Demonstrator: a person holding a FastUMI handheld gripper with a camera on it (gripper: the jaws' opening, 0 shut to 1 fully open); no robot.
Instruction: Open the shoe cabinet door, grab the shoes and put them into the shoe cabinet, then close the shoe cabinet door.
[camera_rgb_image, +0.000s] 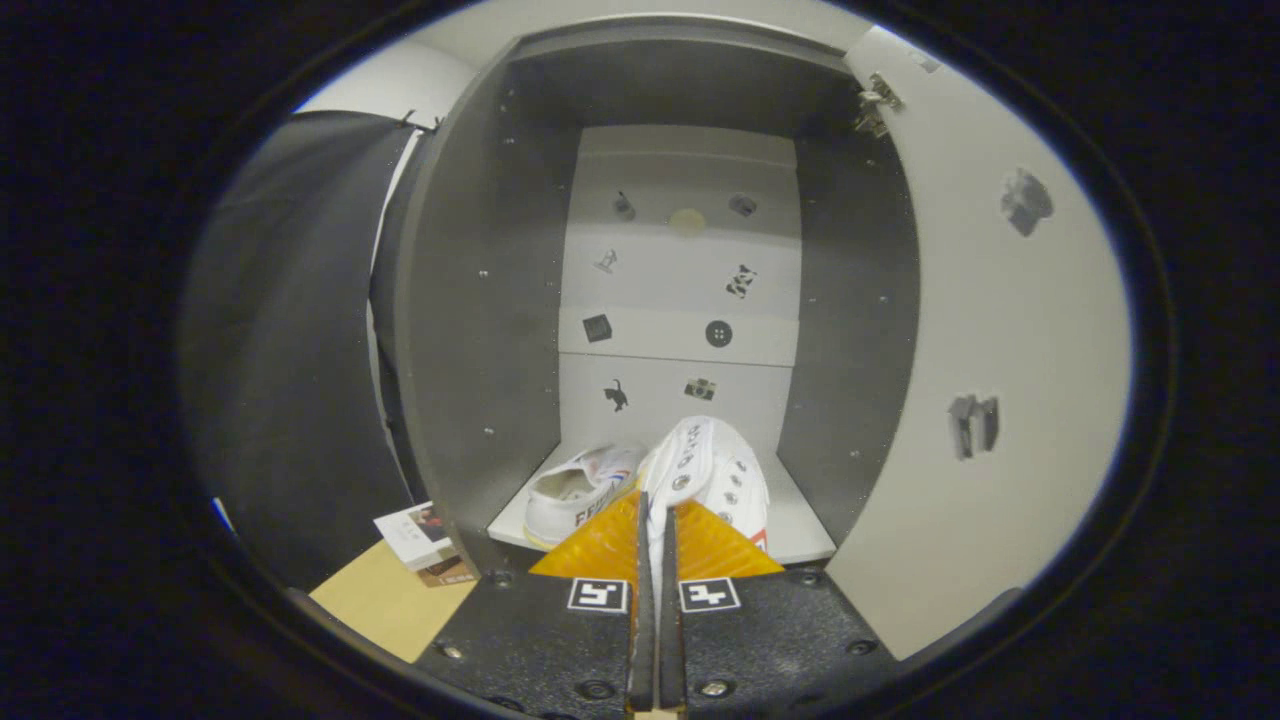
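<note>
Gripper (656, 515) nearly closed, pinching a white shoe (712, 470).
The shoe's long axis runs away from the fingers into the open cabinet (480, 300), beside its mate (580, 490).

Shoes (650, 480) in cabinet (480, 300) (side by side)

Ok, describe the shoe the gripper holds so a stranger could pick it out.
Look into the open shoe cabinet, down at its white bottom shelf. Two white shoes sit there; it is the right-hand shoe, pinched between the gripper fingers. Unlike the left shoe, it shows metal eyelets.
</note>
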